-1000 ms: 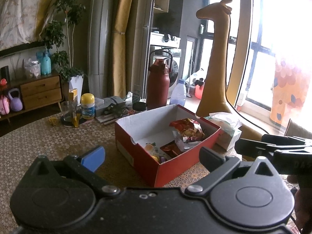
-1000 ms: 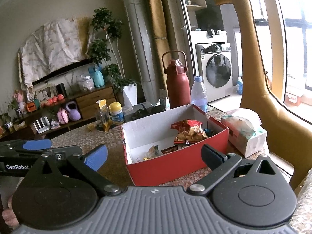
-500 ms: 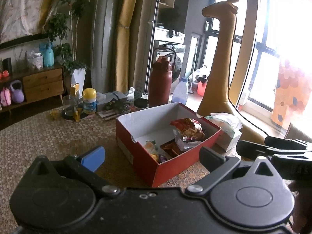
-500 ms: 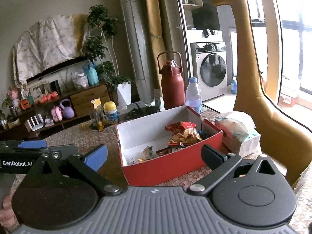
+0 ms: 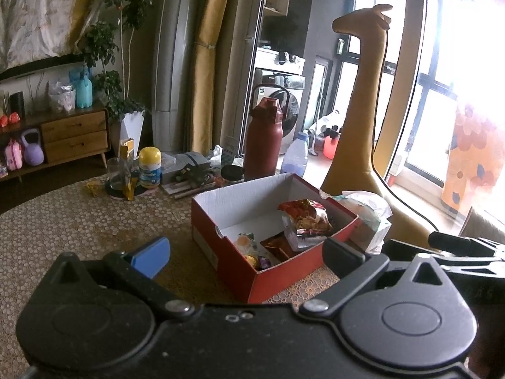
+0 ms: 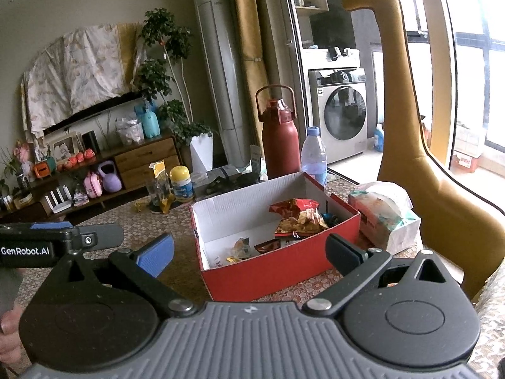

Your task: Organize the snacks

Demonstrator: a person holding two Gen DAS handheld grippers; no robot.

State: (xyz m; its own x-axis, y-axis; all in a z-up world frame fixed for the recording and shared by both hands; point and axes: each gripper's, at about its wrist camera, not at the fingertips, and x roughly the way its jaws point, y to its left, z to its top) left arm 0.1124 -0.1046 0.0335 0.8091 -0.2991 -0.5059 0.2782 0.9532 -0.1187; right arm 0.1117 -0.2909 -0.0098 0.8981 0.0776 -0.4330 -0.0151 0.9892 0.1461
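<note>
The red box (image 5: 277,262) sits on the desk (image 5: 79,221) at 12 o'clock of the left gripper (image 5: 246,254) and right gripper (image 6: 249,252), both spread and empty. Snack packets (image 6: 296,218) lie inside it. Bare desk lies at 9 o'clock; a tissue pack (image 6: 385,214) stands just beside the box at 3 o'clock.

Blown-out window (image 5: 473,72) glare — dim, fisheye-warped edges

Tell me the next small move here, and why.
Probably pull both grippers back and scan the table. Left gripper and right gripper have open, empty jaws in front of the red box, where the chip bag and small packets already lie. I see no loose snack nearby.
</note>
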